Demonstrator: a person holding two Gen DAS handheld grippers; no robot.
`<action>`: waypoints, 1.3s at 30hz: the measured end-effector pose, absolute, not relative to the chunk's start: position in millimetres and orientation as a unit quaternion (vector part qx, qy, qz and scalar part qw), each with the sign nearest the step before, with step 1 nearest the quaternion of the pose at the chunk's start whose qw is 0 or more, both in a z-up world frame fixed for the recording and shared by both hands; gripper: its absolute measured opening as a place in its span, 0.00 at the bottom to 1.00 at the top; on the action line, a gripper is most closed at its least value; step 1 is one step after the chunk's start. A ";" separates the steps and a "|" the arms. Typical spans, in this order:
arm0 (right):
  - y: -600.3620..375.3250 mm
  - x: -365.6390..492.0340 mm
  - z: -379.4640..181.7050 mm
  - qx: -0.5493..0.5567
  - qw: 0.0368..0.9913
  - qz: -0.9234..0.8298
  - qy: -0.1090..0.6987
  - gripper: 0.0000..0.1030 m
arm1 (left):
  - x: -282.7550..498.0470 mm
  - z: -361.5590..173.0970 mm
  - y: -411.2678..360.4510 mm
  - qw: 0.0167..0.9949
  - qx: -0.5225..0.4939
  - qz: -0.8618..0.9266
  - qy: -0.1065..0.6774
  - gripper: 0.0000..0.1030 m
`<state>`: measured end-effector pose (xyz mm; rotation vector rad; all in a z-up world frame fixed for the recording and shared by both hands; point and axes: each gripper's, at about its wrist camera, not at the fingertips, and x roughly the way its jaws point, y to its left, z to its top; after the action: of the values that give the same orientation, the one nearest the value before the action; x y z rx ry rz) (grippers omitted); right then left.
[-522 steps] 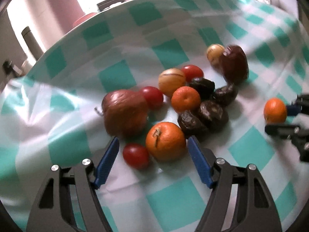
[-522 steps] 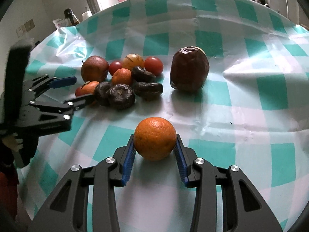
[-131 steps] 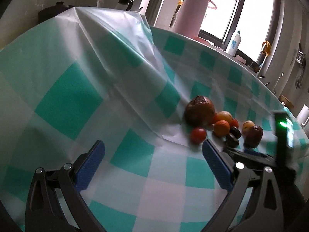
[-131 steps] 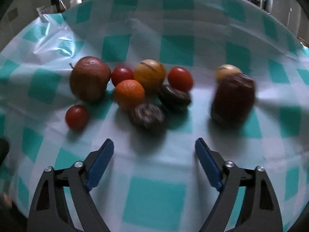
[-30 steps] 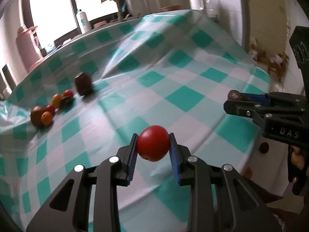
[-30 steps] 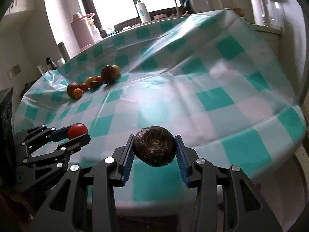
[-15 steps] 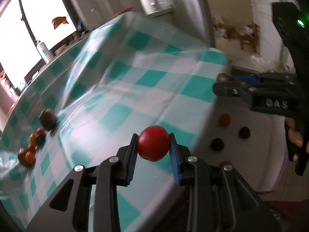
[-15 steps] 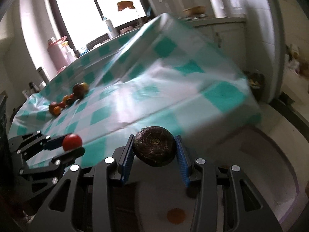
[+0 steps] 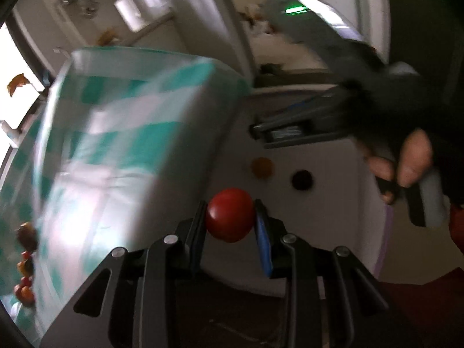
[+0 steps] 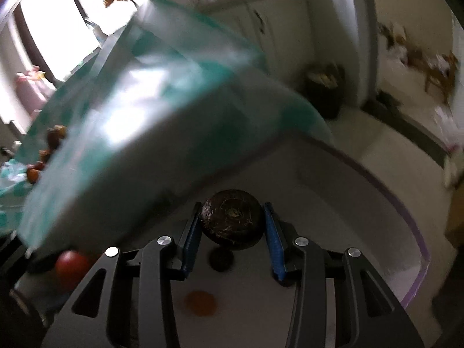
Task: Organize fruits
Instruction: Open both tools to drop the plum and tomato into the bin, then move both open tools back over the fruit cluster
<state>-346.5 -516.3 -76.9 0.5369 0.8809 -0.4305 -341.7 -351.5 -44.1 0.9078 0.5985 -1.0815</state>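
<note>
We saw a room with pale walls and a bright window point(image 10: 49, 20) at the upper left of the right wrist view, motion blur softening most of it. The floor point(image 10: 411, 110) at the upper right was pale, with brownish clutter we could not identify along its far side.

The worktop point(image 9: 116, 145), draped in a teal-and-white checked cloth, filled the left and centre of both views, its edge falling away toward the lower middle. A small cluster of remaining fruits point(image 9: 24, 264) sat on it at the far left edge of the left wrist view, too blurred to sort.

Beside the worktop, lower in the frame, lay a white tray point(image 10: 362, 232) with a purple rim, curving along the right of the right wrist view. On it rested an orange fruit point(image 9: 262, 167), a dark round fruit point(image 9: 301, 179) just to its right, and, in the right wrist view, another dark fruit point(image 10: 221, 258) below the jaws.

The left gripper point(image 9: 230, 226) had its jaws clamped on a red tomato point(image 9: 230, 219), held above the tray at the lower centre. The right gripper point(image 10: 232, 232) had its jaws closed on a dark wrinkled fruit point(image 10: 232, 220), also over the tray. A hand point(image 9: 406, 162) in a dark fingerless glove gripped the right gripper's handle at the right of the left wrist view.
</note>
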 end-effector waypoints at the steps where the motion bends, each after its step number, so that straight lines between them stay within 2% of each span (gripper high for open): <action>1: -519.0 -343.6 -84.5 0.250 0.839 -0.217 0.433 0.40 | -342.3 -53.9 -357.5 0.709 0.413 -0.496 0.285 0.31; 9: -530.7 -313.4 -133.6 0.223 0.793 -0.231 0.517 0.40 | -331.4 -130.4 -392.8 0.639 0.418 -0.508 0.399 0.31; 16: -535.0 -304.3 -156.9 0.218 0.778 -0.230 0.542 0.40 | -321.9 -162.9 -401.8 0.624 0.430 -0.490 0.432 0.32; 24: -539.3 -309.3 -161.3 0.229 0.776 -0.231 0.540 0.41 | -325.7 -165.6 -400.7 0.625 0.427 -0.498 0.423 0.32; 25: -541.2 -309.6 -161.7 0.234 0.775 -0.232 0.539 0.42 | -326.7 -164.8 -400.2 0.625 0.426 -0.502 0.420 0.34; 27: -544.5 -310.7 -162.2 0.244 0.775 -0.232 0.535 0.43 | -323.8 -161.6 -396.6 0.629 0.425 -0.505 0.410 0.48; 29: -548.0 -314.8 -160.1 0.252 0.774 -0.235 0.531 0.53 | -323.4 -155.9 -393.9 0.634 0.417 -0.513 0.401 0.61; 32: -550.8 -318.2 -152.7 0.260 0.776 -0.242 0.522 0.59 | -325.6 -146.5 -390.5 0.642 0.409 -0.523 0.385 0.77; 36: -554.4 -330.9 -130.6 0.275 0.779 -0.261 0.500 0.63 | -331.9 -116.1 -374.9 0.646 0.393 -0.557 0.343 0.81; 39: -554.2 -340.4 -101.9 0.277 0.789 -0.271 0.478 0.72 | -338.4 -83.8 -358.0 0.662 0.367 -0.580 0.302 0.90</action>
<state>-340.4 -554.2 -101.9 0.5967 1.0290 -0.5831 -338.4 -358.0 -83.8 0.8301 0.6825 -1.3119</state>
